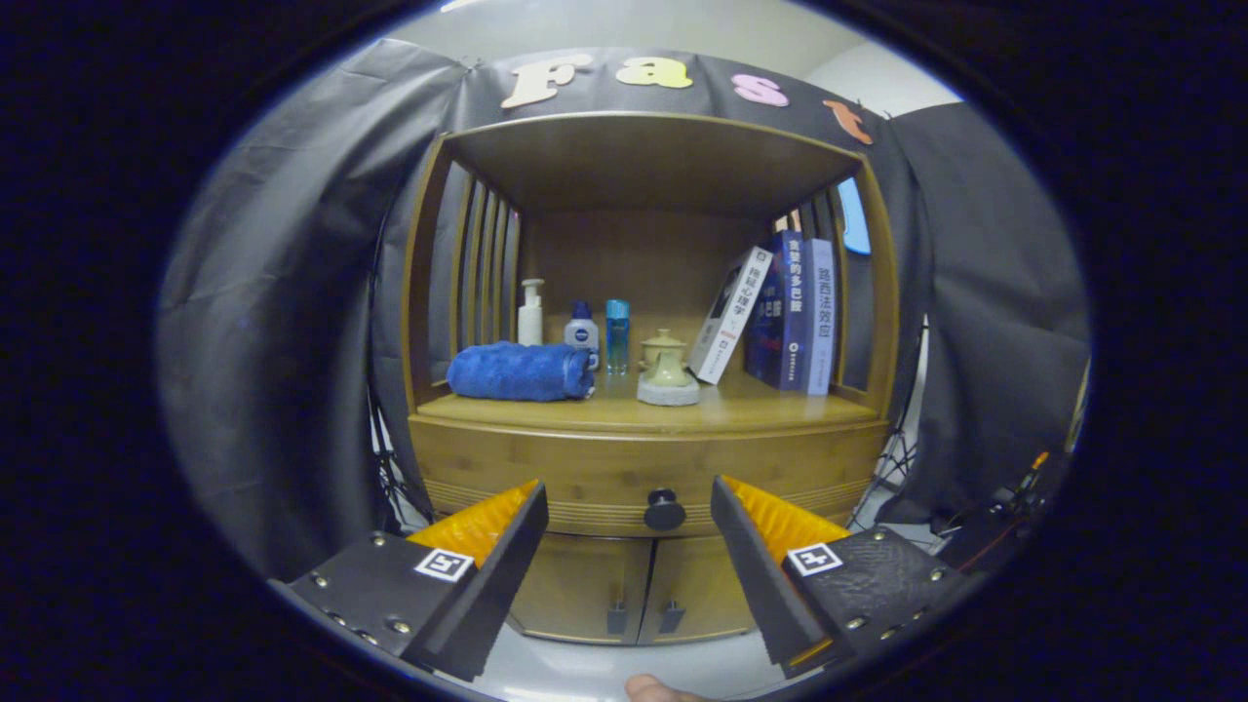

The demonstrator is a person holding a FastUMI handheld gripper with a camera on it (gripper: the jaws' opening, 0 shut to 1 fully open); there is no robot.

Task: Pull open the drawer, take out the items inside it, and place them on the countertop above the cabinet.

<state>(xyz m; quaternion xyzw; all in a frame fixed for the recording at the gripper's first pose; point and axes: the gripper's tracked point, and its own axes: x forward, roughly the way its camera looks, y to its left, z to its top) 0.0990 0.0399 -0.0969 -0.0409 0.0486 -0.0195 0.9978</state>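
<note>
Gripper view, level and head-on to the cabinet (648,458), a short way off, fingers (507,531) framing the drawer knob (664,509)

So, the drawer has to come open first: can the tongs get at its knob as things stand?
Probably yes. The tongs are open, and the drawer's dark round knob sits just ahead, in line with the gap between the fingers, with nothing in between. They are not on it yet.
</note>
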